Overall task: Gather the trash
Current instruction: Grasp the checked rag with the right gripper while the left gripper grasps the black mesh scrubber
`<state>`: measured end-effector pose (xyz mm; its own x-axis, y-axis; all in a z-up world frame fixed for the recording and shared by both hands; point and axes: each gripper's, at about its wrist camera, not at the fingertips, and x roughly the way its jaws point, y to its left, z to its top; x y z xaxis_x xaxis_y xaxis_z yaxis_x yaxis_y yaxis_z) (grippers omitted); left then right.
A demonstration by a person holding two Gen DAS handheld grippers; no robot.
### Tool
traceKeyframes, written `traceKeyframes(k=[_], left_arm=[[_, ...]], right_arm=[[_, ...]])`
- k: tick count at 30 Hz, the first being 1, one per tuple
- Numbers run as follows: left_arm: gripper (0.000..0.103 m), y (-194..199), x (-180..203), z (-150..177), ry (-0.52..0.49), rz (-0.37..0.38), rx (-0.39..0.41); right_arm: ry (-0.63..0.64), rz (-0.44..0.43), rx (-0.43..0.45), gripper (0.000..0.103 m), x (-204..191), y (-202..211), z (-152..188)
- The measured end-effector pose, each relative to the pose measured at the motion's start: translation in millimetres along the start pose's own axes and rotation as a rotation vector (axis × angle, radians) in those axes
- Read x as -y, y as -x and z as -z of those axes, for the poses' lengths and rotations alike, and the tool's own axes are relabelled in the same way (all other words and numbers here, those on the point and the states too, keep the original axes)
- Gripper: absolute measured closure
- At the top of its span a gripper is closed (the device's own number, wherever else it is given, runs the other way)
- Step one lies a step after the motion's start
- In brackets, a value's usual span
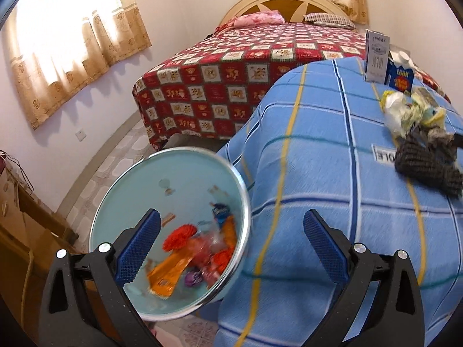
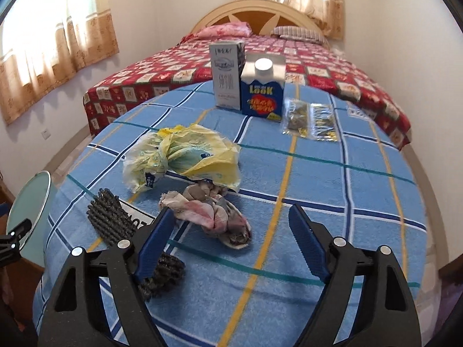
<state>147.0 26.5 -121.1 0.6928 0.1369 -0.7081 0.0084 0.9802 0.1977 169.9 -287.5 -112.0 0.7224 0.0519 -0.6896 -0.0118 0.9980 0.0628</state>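
A round light-blue bin (image 1: 139,190) with a chrome rim stands on the floor left of the table and holds several wrappers (image 1: 185,257); its edge also shows in the right wrist view (image 2: 31,199). My left gripper (image 1: 231,231) is open and empty above the bin's rim and the table edge. My right gripper (image 2: 231,225) is open and empty, just above a crumpled pink-grey rag (image 2: 214,214). A yellow plastic bag (image 2: 185,156), a dark knitted cloth (image 2: 115,225), a white carton (image 2: 227,73), a blue carton (image 2: 263,89) and two clear packets (image 2: 309,118) lie on the blue checked tablecloth (image 2: 318,202).
A bed with a red patterned cover (image 2: 332,78) stands behind the table. Curtained windows (image 1: 66,43) line the walls. Wooden furniture (image 1: 17,225) sits at the far left beside the bin. The tiled floor (image 1: 115,159) shows between bed and bin.
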Motion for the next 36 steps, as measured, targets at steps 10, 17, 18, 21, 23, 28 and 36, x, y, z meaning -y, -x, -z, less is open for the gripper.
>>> traceKeyframes(k=[10,17,18,21,23,28,36], left_arm=[[0.006,-2,35,-16,-0.01,0.072,0.009],[0.006,6,62,-23,-0.029,0.122,0.02],[0.006,7,67,-24,-0.034,0.129,0.024],[0.006,11,82,-26,-0.056,0.147,0.029],[0.006,13,95,-27,-0.073,0.16,0.03],[0.006,16,121,-32,-0.107,0.184,0.034],[0.007,13,159,-42,-0.149,0.226,0.036]], right_arm=[[-0.048,-0.131,-0.149,0.08,14,-23,5],[-0.067,-0.103,-0.089,0.083,36,19,26],[-0.063,-0.076,-0.074,0.083,38,25,29],[-0.049,-0.022,-0.073,0.083,50,37,42],[-0.055,-0.001,-0.074,0.083,57,38,45],[-0.084,0.051,-0.023,0.034,82,53,60],[-0.162,0.062,0.052,0.029,111,66,65]])
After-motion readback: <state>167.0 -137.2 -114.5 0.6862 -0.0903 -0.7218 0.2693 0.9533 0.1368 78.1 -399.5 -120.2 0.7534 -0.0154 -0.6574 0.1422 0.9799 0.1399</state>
